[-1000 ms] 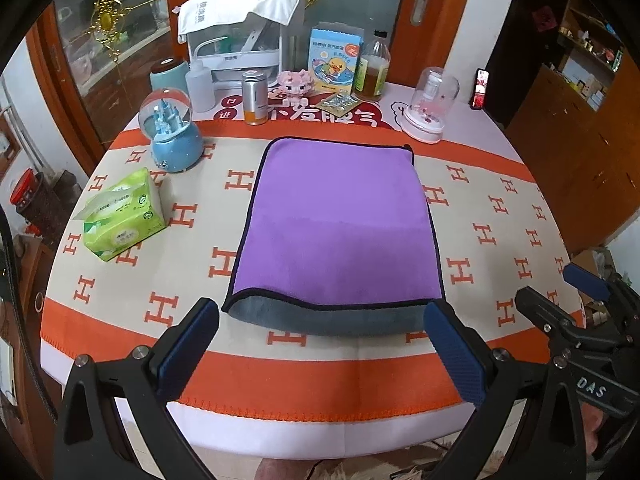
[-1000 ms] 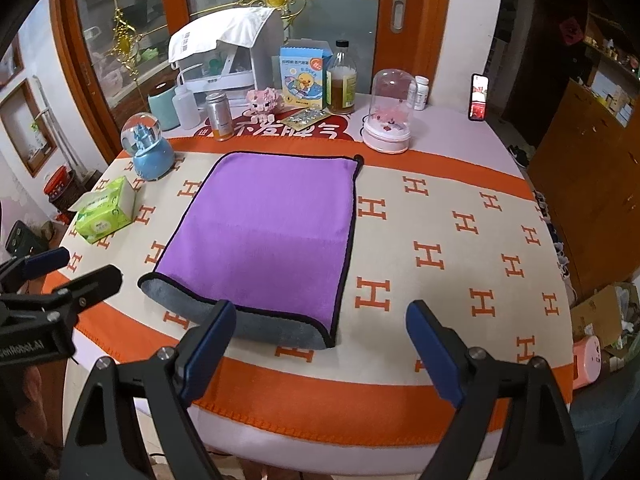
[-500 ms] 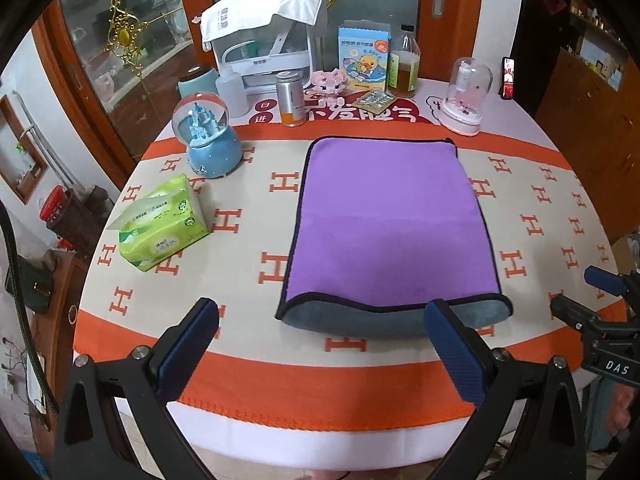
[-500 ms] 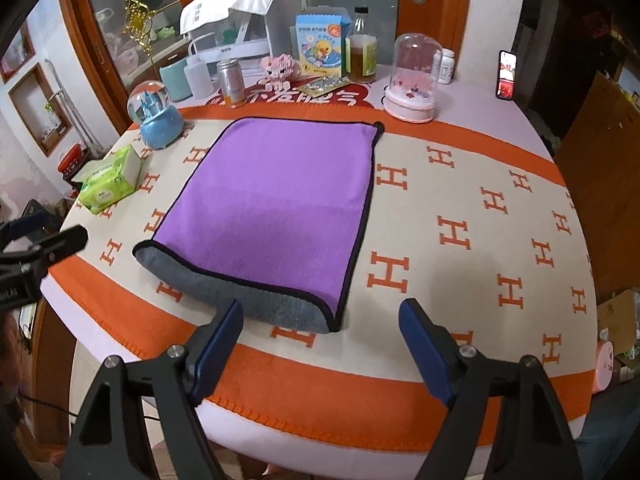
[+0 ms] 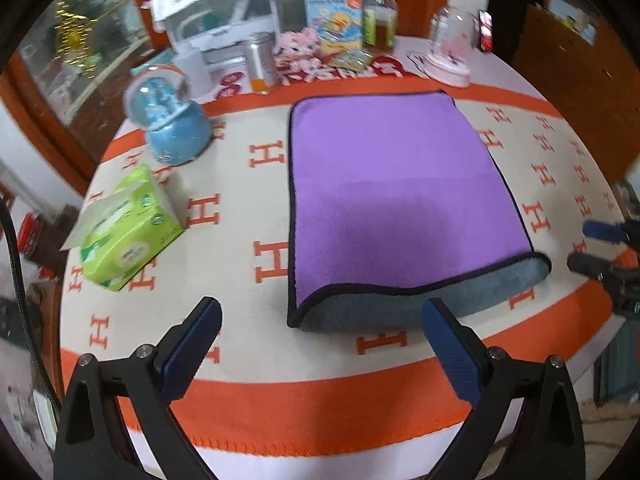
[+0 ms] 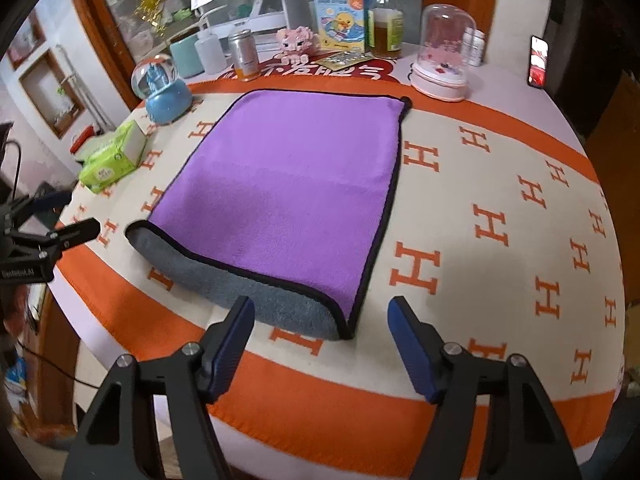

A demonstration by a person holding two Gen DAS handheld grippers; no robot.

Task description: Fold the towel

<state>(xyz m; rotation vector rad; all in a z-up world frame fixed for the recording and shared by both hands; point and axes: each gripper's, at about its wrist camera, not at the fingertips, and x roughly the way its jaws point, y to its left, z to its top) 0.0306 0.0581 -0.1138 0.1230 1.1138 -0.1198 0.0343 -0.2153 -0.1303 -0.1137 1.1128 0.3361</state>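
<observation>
A purple towel (image 5: 392,192) with a black hem lies folded once on the round table, its grey underside showing along the near fold (image 5: 400,308). It also shows in the right wrist view (image 6: 288,192). My left gripper (image 5: 320,344) is open and empty, just short of the towel's near left corner. My right gripper (image 6: 320,344) is open and empty, just short of the near right corner (image 6: 344,328). Each gripper shows at the edge of the other's view: the right gripper (image 5: 600,248), the left gripper (image 6: 52,220).
The tablecloth (image 6: 500,220) is cream with orange H marks and an orange border. Left of the towel are a green tissue pack (image 5: 124,236) and a blue snow globe (image 5: 172,120). Behind it stand a can (image 5: 260,64), bottles, a box and a pink glass dome (image 6: 444,56).
Both grippers have moved down and closer to the towel's near fold. The left one has shifted left, the right one toward the right corner. Both stayed open. The towel has not moved.
</observation>
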